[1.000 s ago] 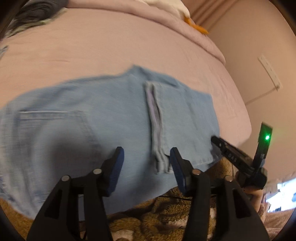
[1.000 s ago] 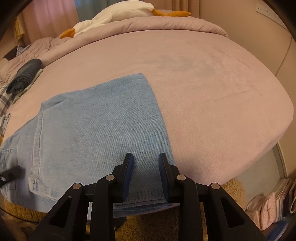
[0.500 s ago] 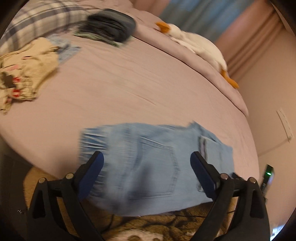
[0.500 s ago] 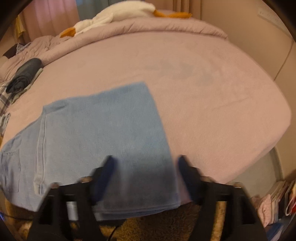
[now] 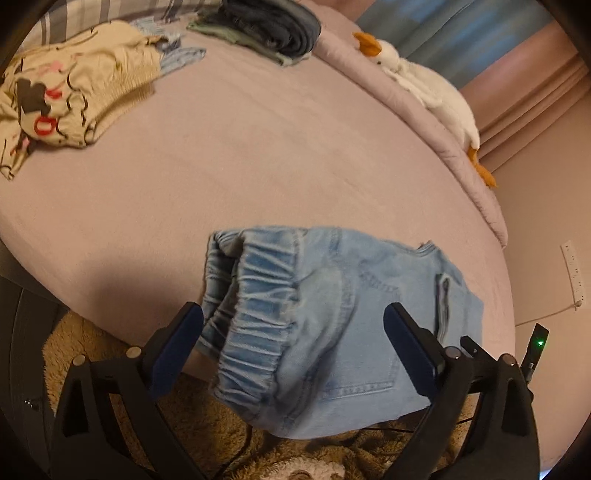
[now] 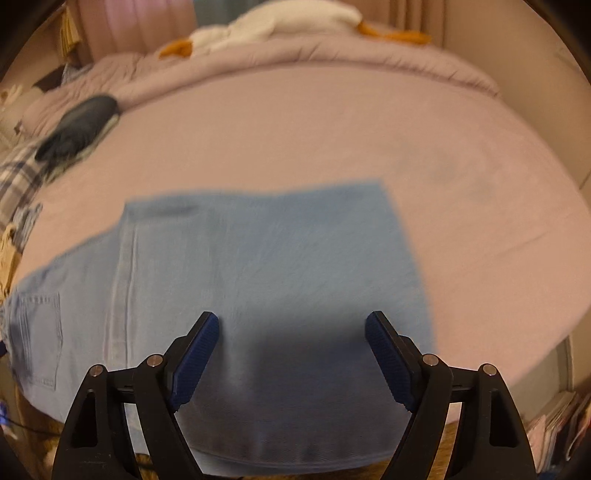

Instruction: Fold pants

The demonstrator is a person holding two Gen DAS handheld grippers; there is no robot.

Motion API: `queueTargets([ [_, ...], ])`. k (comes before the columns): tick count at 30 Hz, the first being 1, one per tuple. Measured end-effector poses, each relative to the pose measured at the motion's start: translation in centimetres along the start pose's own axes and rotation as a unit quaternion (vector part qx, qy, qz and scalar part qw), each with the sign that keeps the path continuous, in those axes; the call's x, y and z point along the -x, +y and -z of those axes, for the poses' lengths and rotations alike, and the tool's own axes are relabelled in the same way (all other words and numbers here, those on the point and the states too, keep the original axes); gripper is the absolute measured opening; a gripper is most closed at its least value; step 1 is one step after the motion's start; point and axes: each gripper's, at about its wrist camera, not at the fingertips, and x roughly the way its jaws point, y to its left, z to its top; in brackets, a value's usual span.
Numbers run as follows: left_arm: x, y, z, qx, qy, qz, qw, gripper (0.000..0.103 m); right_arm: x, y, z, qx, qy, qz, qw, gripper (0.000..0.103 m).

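While both jaws are opening wide, the left gripper (image 5: 293, 334) and right gripper (image 6: 291, 341) hover over the folded pants (image 5: 332, 325), pinching nothing.

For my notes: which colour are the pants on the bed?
The pants are light blue denim; the left wrist view shows it best.

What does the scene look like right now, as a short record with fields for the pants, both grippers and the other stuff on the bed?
pants: light blue jeans, folded, near bed edge, elastic waistband overhanging it
surface: pink bed sheet
left gripper: jaws opening, above the waistband, not gripping
right gripper: jaws opening, above the leg end, not gripping
other items: goose plush, dark folded clothes, cream printed garment
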Motion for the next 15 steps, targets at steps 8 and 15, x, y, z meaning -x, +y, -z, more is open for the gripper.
queueTargets([
  [8, -1.9, 0.4, 0.0, -0.003, 0.011, -0.025, 0.9996, 0.098, -0.1, 0.6, 0.4, 0.014, -0.018, 0.016, 1.0, 0.092],
  [15, -2.8, 1.0, -0.3, -0.001, 0.01, -0.026, 0.9996, 0.1, -0.2, 0.7, 0.5, 0.02, -0.025, 0.021, 0.999, 0.094],
])
